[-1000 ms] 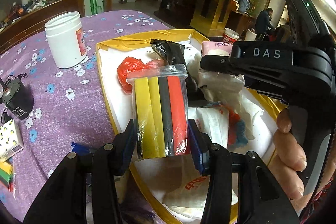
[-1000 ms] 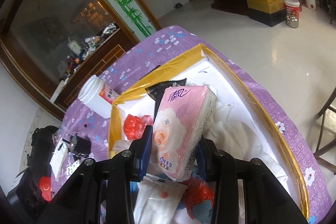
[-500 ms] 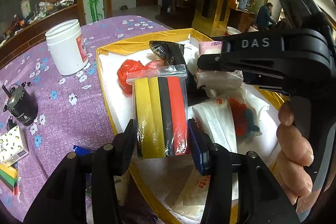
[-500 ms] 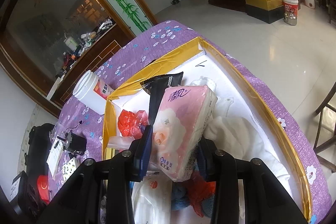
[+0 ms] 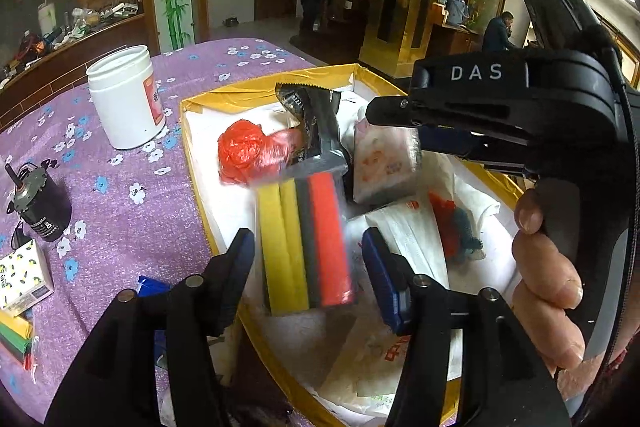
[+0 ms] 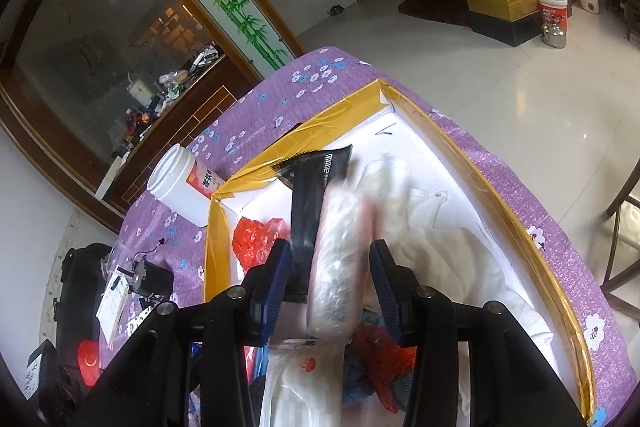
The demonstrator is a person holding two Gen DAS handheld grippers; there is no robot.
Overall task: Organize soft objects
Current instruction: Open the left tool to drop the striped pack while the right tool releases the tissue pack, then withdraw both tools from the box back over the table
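Your box [image 5: 208, 105] already holds most of the soft things: a red bag [image 5: 244, 151], a black pouch [image 5: 320, 123], white cloth [image 6: 460, 251] and paper packs. Both packs you carried are going in now, so this round looks nearly done. Still out on the counter [image 5: 120, 195] are a small patterned tissue box [image 5: 22, 277] and another pack of coloured strips [image 5: 14, 341] at the near left edge; those seem to be what is left for you. The white jar [image 5: 126, 97] and the little motor [image 5: 38, 205] are hard things and should stay.

Your left gripper [image 5: 308, 271] is opening, its jaws clear on either side of the sponge pack [image 5: 306, 243], which lies over the box's near left part with its long axis running away from you, tilted a little leftward at the top. Your right gripper [image 6: 328, 287] is opening too; the tissue pack [image 6: 340, 259] between its jaws is blurred, apparently slipping down into the box's middle, long axis pointing away towards the far wall.
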